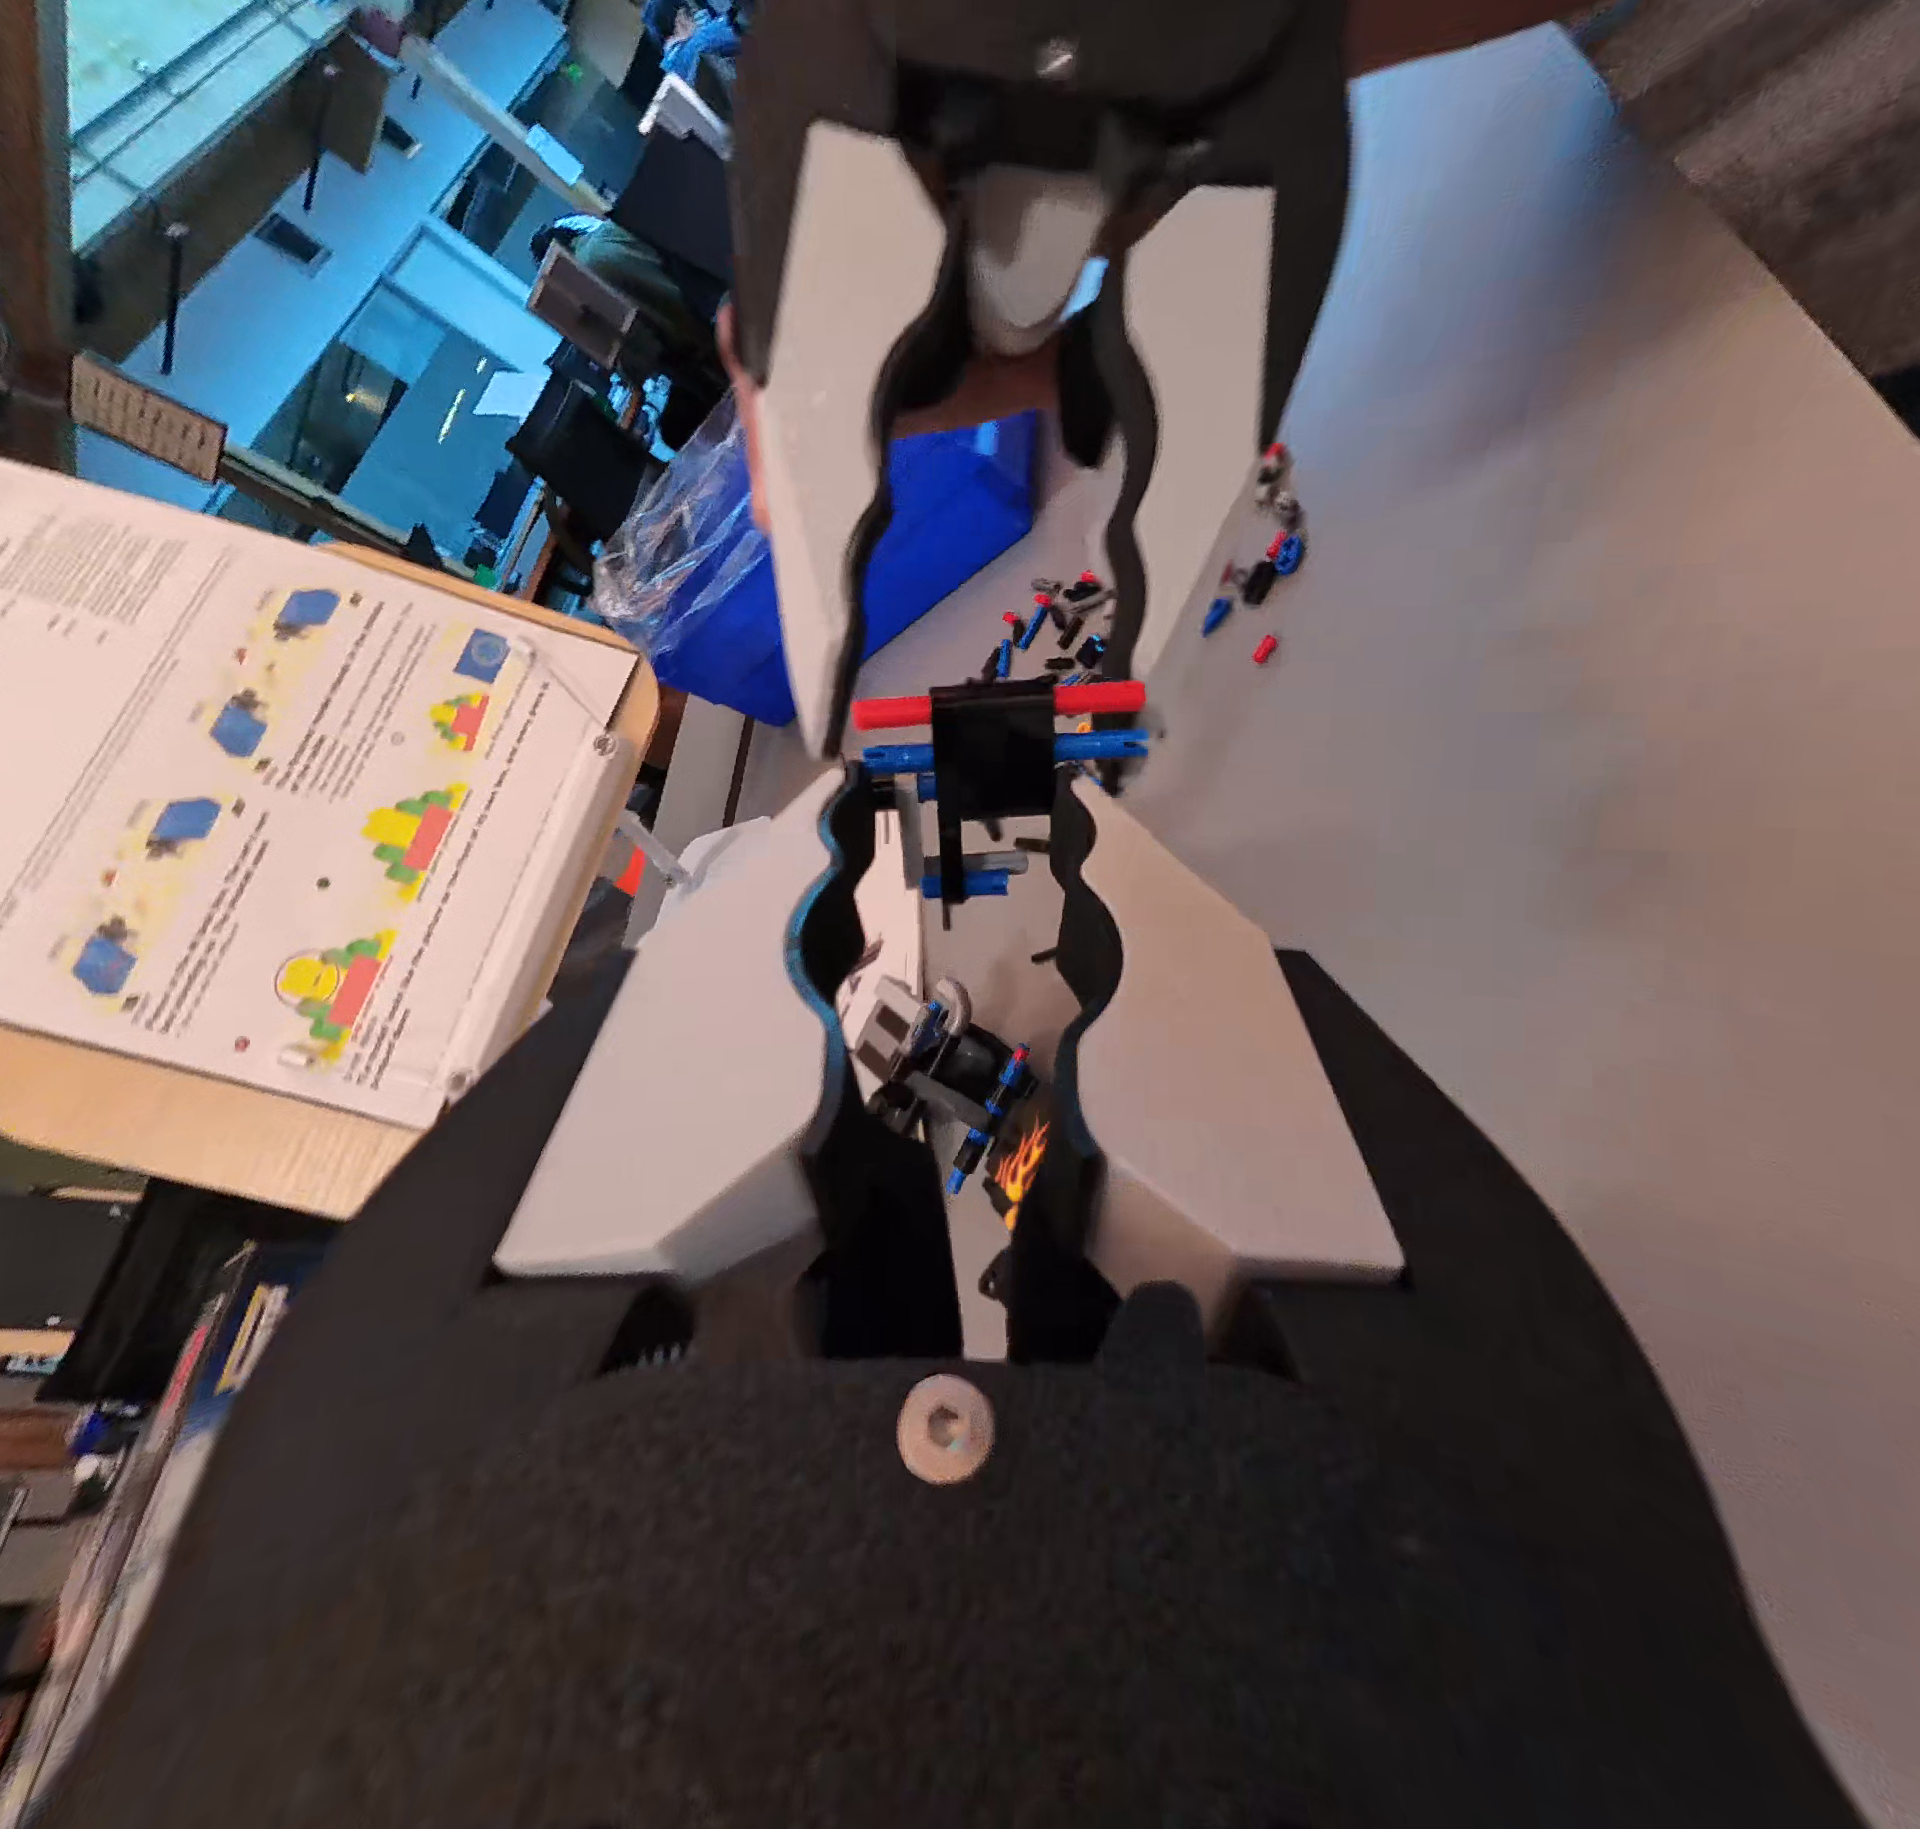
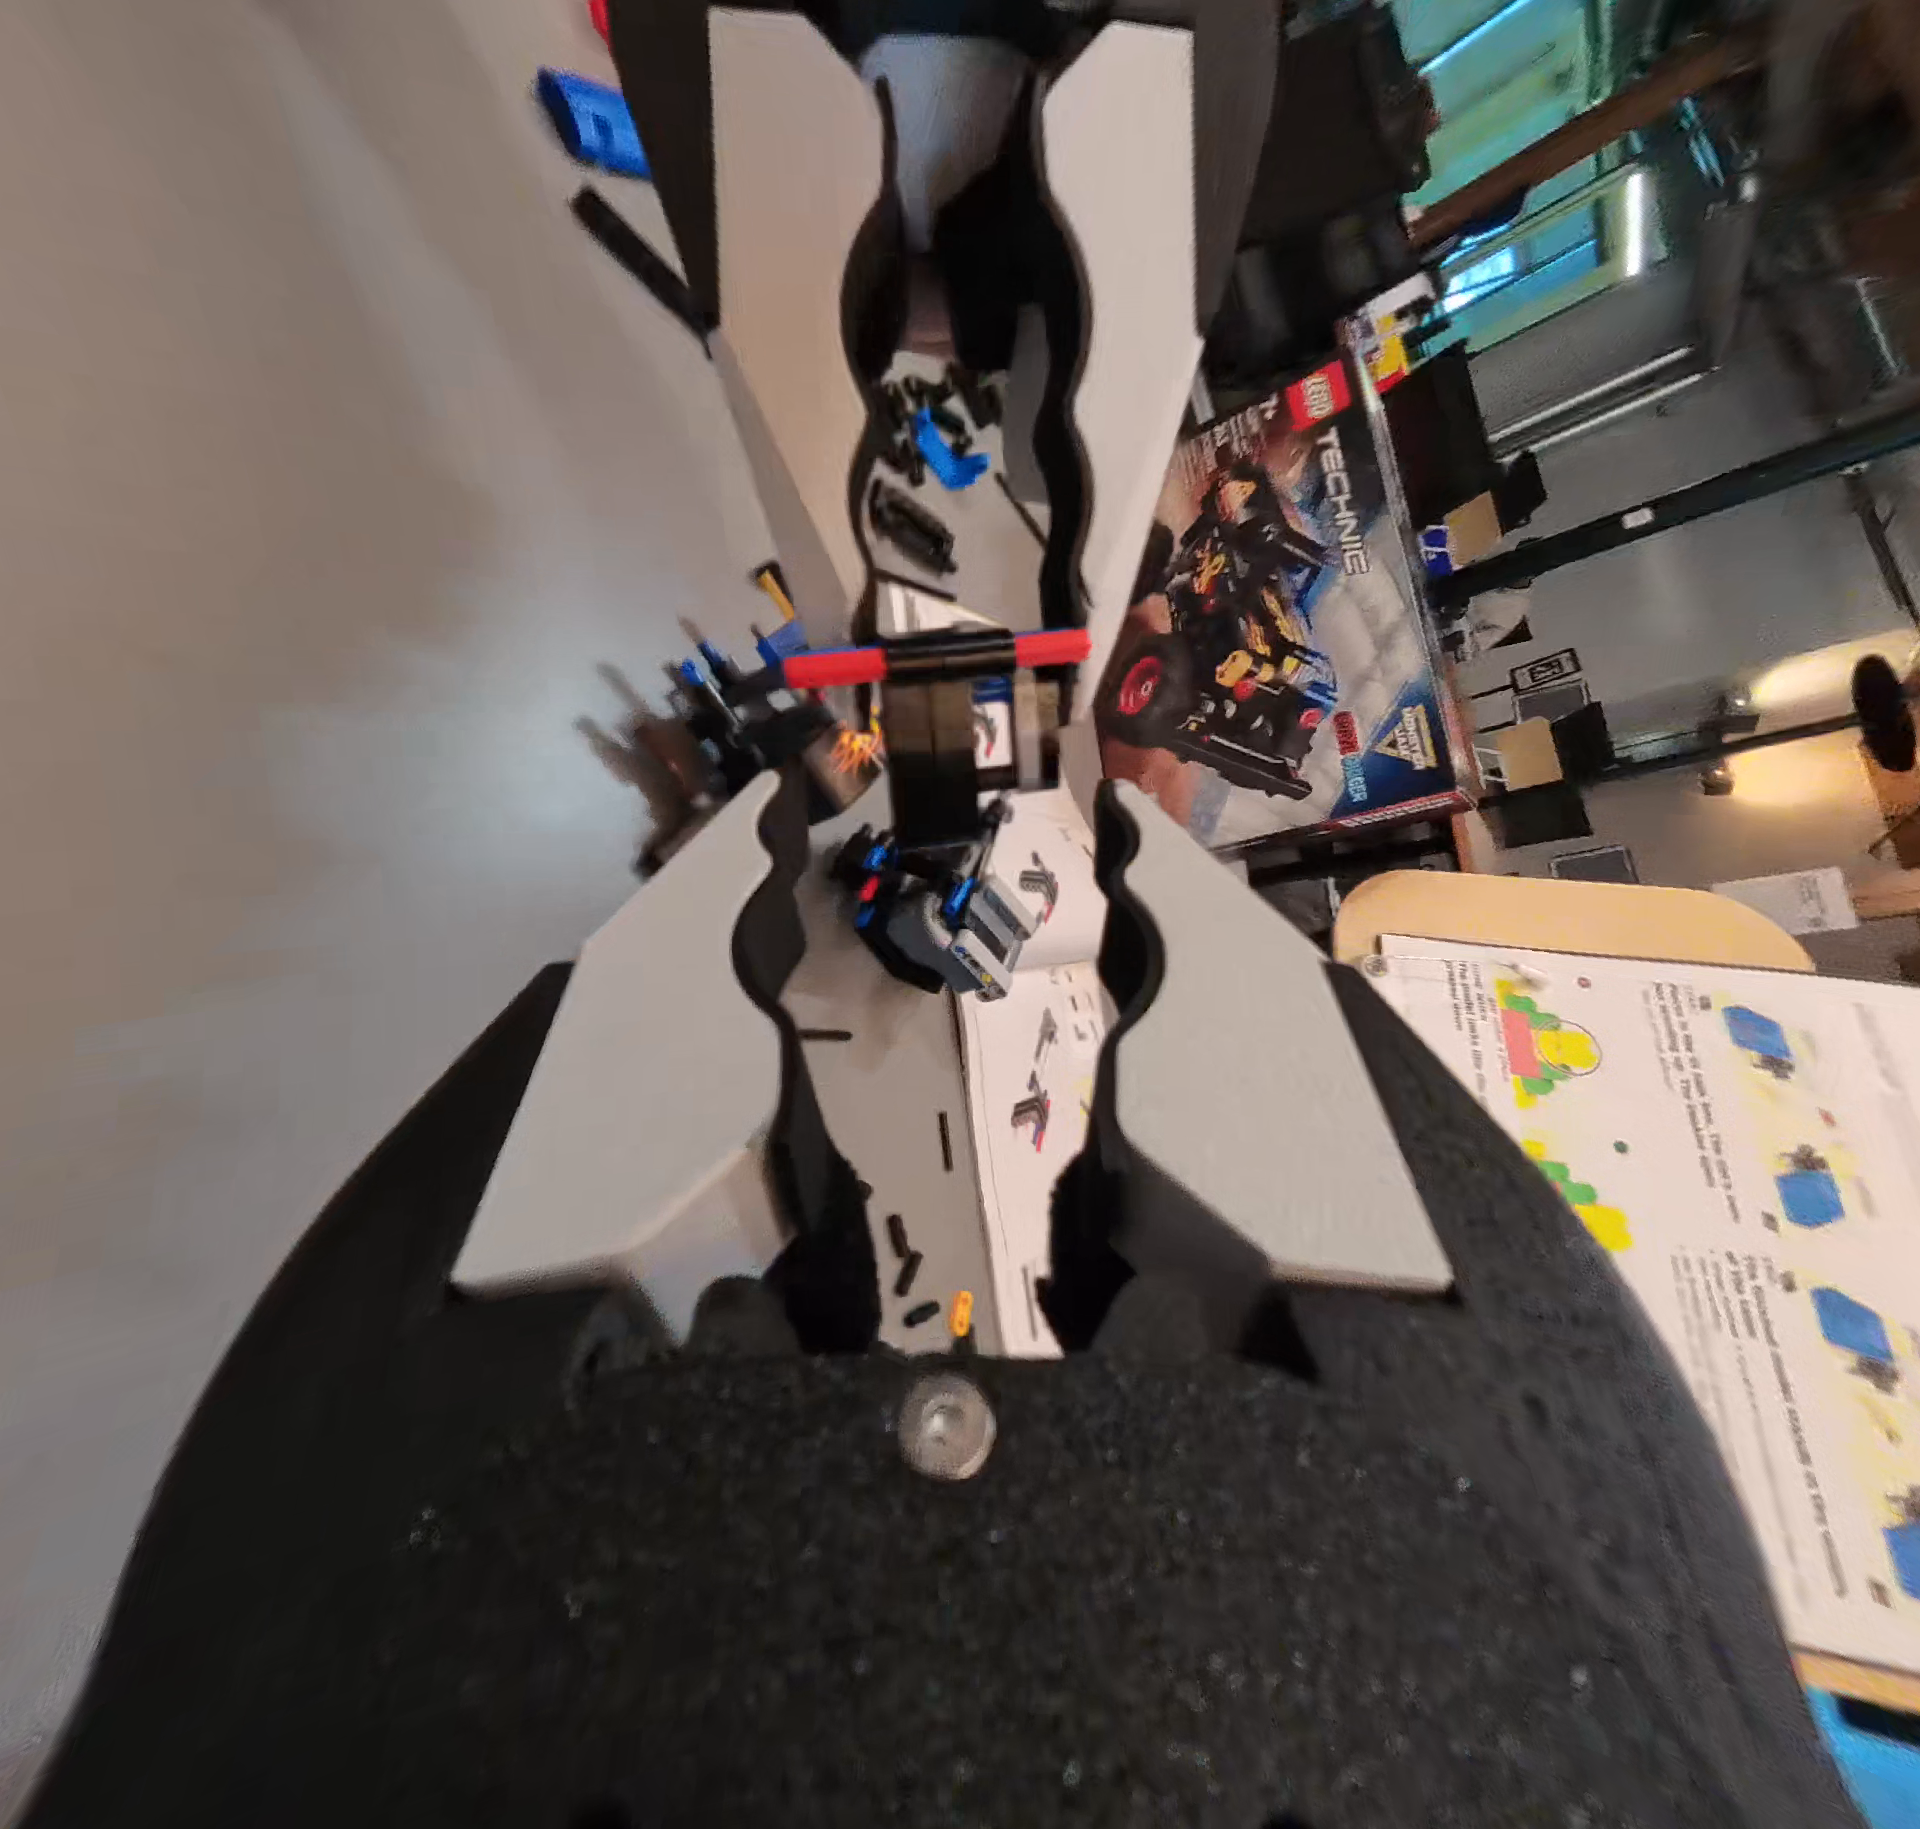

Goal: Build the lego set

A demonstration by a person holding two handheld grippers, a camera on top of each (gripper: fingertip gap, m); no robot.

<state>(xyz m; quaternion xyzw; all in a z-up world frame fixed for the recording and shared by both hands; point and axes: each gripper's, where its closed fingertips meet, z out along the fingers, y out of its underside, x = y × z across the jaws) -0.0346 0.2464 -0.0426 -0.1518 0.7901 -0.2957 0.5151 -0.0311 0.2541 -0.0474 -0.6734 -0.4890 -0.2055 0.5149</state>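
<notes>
1. The left gripper is closed on the lower end of a small black assembly, its fingertips pinching the sides.
2. The right gripper faces it tip to tip; its fingers stand apart on either side of the same assembly, and I cannot tell whether they grip it.
3. A red axle and a blue axle run crosswise through the assembly, which is held above the table.
4. Below lies a grey and black sub-build on the table beside an open instruction booklet.
5. Farther off, loose pieces are scattered, and the set's box stands at the table edge.
</notes>
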